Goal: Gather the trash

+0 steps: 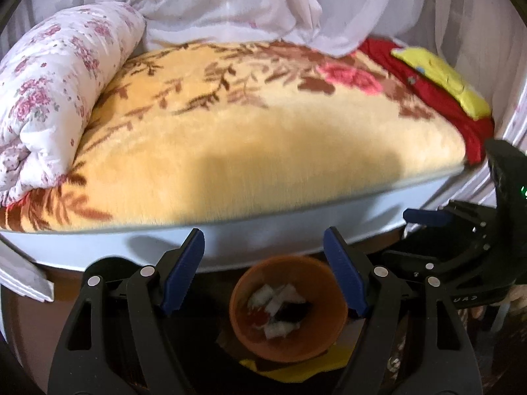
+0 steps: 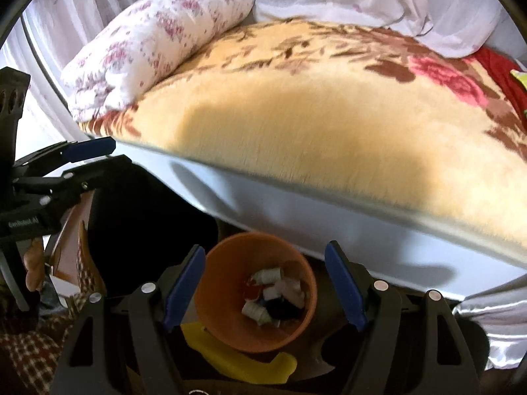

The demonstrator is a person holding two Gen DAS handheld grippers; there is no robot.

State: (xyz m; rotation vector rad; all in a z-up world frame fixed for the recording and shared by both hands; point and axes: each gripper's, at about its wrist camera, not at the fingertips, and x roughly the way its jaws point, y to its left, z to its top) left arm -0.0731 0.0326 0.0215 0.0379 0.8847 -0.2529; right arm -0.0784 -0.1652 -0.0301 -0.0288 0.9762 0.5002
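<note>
An orange bin (image 1: 243, 326) stands on the floor below the bed edge and holds several crumpled white, red and dark scraps of trash (image 1: 280, 309). My left gripper (image 1: 263, 263) is open and empty, hovering above the bin. In the right wrist view the same bin (image 2: 217, 316) with its trash (image 2: 273, 296) lies below my right gripper (image 2: 265, 270), which is open and empty too. The right gripper shows at the right edge of the left wrist view (image 1: 425, 217). The left gripper shows at the left edge of the right wrist view (image 2: 89, 148).
A bed with a yellow floral blanket (image 1: 263, 151) fills the view, its white frame (image 1: 263, 247) just behind the bin. A rolled floral quilt (image 1: 56, 92) lies at its left, red and yellow cloth (image 1: 438, 75) at its right. A yellow object (image 2: 237, 358) lies under the bin.
</note>
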